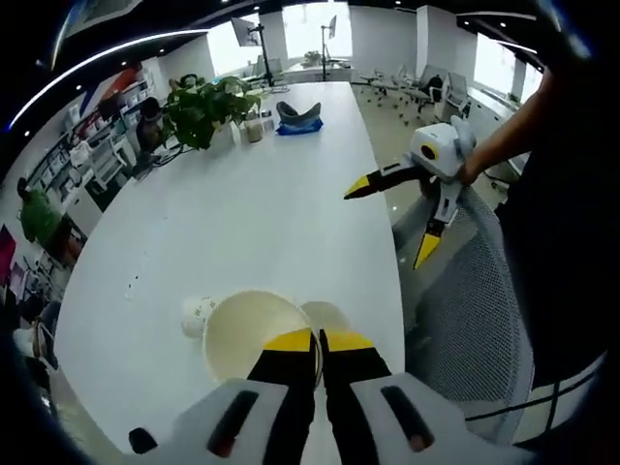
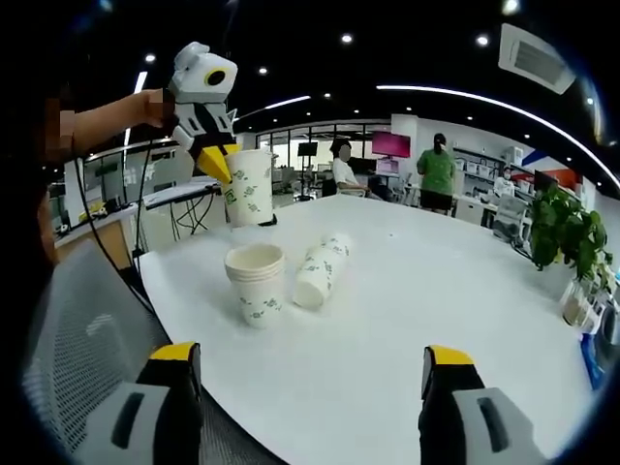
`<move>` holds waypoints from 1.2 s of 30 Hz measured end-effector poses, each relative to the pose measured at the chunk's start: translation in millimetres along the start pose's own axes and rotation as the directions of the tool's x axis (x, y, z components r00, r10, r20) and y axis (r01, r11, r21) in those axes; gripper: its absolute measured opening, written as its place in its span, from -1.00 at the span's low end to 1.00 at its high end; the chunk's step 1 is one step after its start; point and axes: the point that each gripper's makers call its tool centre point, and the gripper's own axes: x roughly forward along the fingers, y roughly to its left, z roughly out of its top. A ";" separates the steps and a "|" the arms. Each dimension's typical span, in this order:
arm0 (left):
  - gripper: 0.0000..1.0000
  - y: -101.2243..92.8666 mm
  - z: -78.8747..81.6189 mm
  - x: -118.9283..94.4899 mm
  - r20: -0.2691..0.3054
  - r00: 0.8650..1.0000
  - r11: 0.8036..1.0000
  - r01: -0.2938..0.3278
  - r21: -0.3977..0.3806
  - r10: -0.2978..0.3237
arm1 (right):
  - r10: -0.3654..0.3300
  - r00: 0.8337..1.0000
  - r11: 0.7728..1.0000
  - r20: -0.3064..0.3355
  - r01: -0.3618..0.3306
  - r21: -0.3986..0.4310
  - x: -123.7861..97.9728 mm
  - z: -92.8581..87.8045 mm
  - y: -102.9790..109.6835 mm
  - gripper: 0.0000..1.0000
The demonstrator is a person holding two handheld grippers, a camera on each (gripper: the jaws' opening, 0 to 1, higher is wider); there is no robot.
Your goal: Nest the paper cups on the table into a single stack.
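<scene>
While its yellow-tipped jaws pinch the rim of a white paper cup with green print, the left gripper carries that cup upright in the air, mouth up, above and just to the side of an upright stack of nested white paper cups standing on the white oval worktop. In the right gripper view the held cup hangs higher than the stack's open mouth and slightly back from it, so the coming move looks like a short shift across and then straight down, cup axis kept vertical. Just beside the stack lies a second group of printed paper cups tipped on its side, mouth toward the camera, long axis running away across the worktop; it appears the nearer job for the right gripper, whose jaws stand wide apart and hold nothing, poised at the near edge over a grey mesh chair back. Farther off sit a leafy green potted plant and a blue object at the far end, with people beyond in the open office
</scene>
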 end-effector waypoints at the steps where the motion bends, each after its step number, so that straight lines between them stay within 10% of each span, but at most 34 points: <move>1: -1.00 -0.8 -0.2 1.5 0.001 1.000 1.000 0.004 0.002 -0.004 | 0.000 1.000 1.000 -0.001 0.000 0.000 0.1 -0.3 -0.2 0.91; 36: -1.00 -18.8 -17.1 55.6 -0.030 0.995 0.995 0.095 -0.035 -0.096 | -0.006 1.000 1.000 -0.030 0.006 0.002 0.4 -6.2 -1.2 0.80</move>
